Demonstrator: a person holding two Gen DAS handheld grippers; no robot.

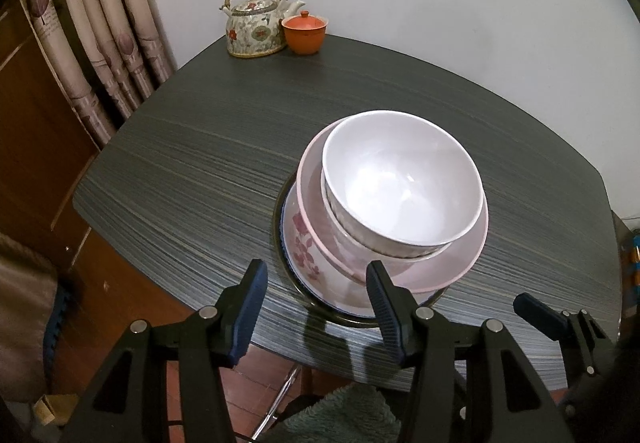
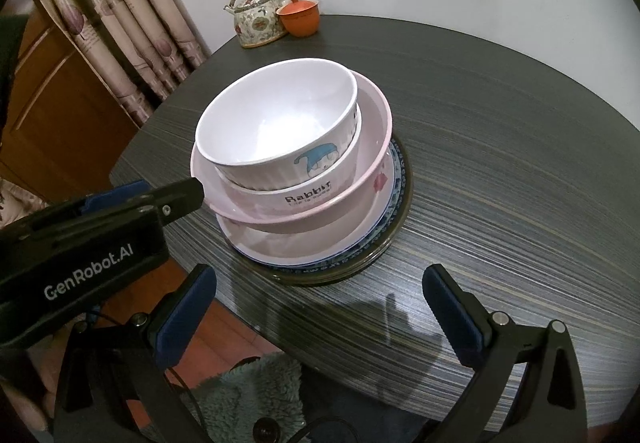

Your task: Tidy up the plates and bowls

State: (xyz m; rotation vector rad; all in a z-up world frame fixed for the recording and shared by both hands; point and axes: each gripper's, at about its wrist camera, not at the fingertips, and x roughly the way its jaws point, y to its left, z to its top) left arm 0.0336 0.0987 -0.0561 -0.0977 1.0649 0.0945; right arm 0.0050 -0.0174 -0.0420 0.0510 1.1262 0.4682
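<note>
Since every dish is already nested, the stacking step looks finished. Bench [image 2: 500,147]: dark, carries all. Stack, near the bench's front edge: plates [image 2: 320,259], pink bowl [image 2: 296,209], white bowl [image 2: 276,115] uppermost. Left tool [image 1: 316,307] and right tool [image 2: 320,315]: jaws spread, empty, before the stack. Next move, probably: withdraw or straighten the stack.

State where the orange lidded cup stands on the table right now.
The orange lidded cup stands at the table's far edge near the wall, just right of the floral teapot and apparently against it, well behind the stacked bowls.
</note>
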